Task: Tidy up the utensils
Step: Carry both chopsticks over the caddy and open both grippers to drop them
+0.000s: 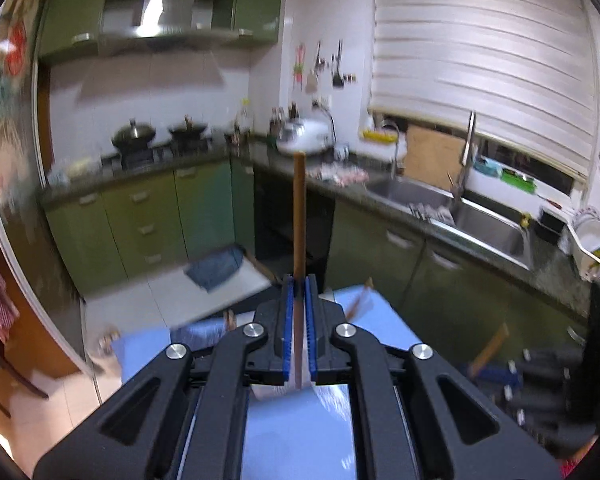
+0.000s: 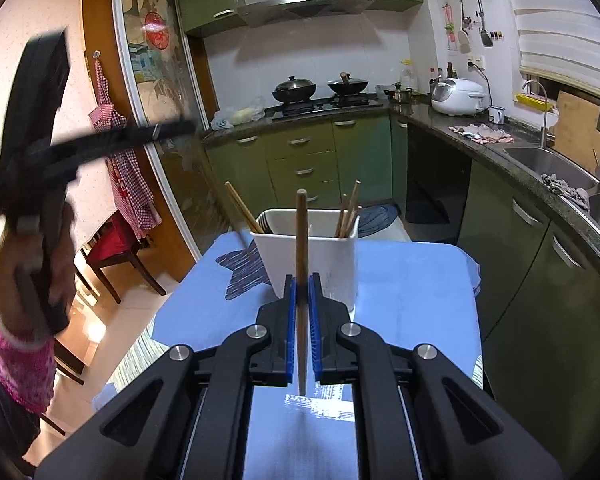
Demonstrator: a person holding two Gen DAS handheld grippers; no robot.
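While each gripper [image 1: 299, 284] [image 2: 302, 282] clamps a chopstick [image 2: 301, 232], the white holder [image 2: 340, 256] stands beyond

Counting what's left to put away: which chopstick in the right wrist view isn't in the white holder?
The chopstick clamped upright in the right gripper. The others stand in the holder on the blue cloth, leaning against its rim.

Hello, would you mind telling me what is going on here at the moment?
A person is sorting chopsticks with a handheld gripper in each hand. The left gripper is shut on one chopstick, and the right gripper is shut on another chopstick. A white holder on the blue table already contains several.
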